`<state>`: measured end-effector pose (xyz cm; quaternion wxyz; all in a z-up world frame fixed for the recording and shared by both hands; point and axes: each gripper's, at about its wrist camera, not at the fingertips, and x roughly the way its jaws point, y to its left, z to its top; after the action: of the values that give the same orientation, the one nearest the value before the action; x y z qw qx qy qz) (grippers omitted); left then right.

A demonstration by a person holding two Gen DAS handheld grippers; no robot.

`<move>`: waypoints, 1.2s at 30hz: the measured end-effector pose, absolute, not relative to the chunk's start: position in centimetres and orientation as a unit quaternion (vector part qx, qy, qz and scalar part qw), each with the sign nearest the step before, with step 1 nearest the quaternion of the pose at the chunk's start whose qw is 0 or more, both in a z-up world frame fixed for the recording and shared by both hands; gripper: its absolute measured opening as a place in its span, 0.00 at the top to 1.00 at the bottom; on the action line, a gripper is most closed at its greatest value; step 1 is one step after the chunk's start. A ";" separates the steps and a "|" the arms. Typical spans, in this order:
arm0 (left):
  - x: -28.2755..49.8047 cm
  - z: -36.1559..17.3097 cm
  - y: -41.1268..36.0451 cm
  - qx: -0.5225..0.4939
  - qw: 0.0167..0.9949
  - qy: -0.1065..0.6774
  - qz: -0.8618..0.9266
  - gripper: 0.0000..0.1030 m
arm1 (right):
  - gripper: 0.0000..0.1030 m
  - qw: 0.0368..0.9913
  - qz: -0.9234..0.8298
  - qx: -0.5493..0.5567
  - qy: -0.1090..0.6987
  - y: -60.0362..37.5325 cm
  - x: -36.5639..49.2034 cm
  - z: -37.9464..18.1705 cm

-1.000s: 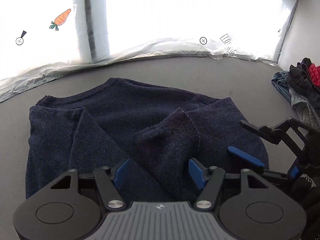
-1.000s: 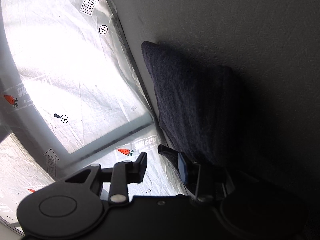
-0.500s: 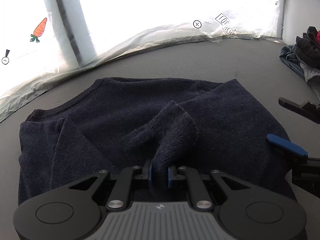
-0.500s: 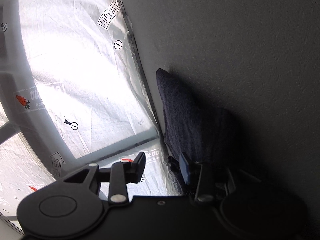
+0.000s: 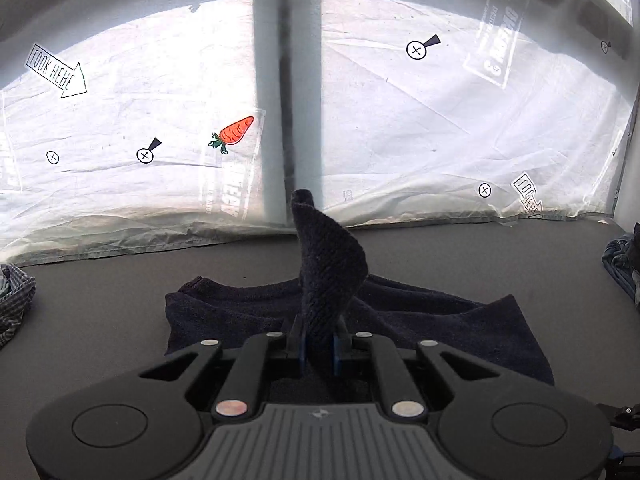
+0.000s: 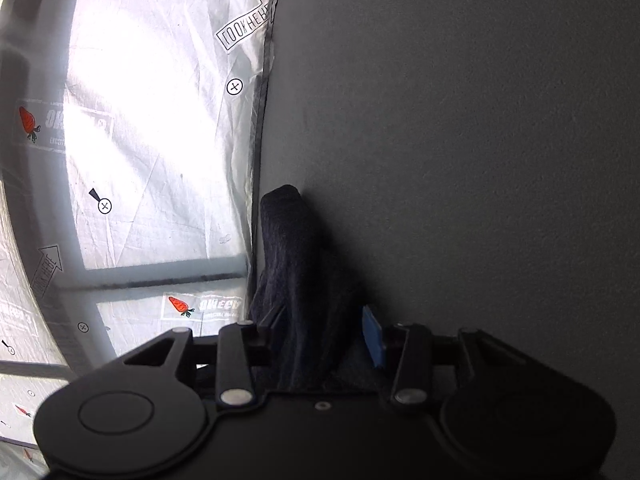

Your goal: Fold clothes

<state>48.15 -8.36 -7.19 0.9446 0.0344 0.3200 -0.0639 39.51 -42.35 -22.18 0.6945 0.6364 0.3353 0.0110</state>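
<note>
Navy knit — a dark sweater (image 5: pixel 420 320) lies spread on the grey table (image 5: pixel 100 320). One fold of it rises in a peak, pinched tight between the blue pads of the left gripper (image 5: pixel 319 346). In the right wrist view the right gripper (image 6: pixel 320 332) has a roll of the same dark knit between its jaws — they are opening, and the blue pad (image 6: pixel 373 334) stands clear of the cloth. A checked garment (image 5: pixel 14 300) sits at the table's left edge, more clothes (image 5: pixel 624 264) at its right.
</note>
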 end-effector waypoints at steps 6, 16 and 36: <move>47.9 -4.4 -5.2 0.012 0.956 0.289 -0.047 0.87 | 0.56 0.755 0.001 0.528 0.389 -39.6 37.4 -20.3; 46.6 -1.8 1.5 -0.038 0.965 0.259 -0.023 0.87 | 0.79 0.779 -0.007 0.491 0.391 -36.0 35.3 -19.4; 48.6 4.7 14.6 -0.116 0.978 0.176 -0.011 0.88 | 0.96 0.764 0.053 0.536 0.355 -27.5 33.7 -16.5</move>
<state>48.58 14.57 4.68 0.9775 -0.1163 0.1756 -0.0114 33.66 -27.45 -16.45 0.7642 0.5360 0.3549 0.0533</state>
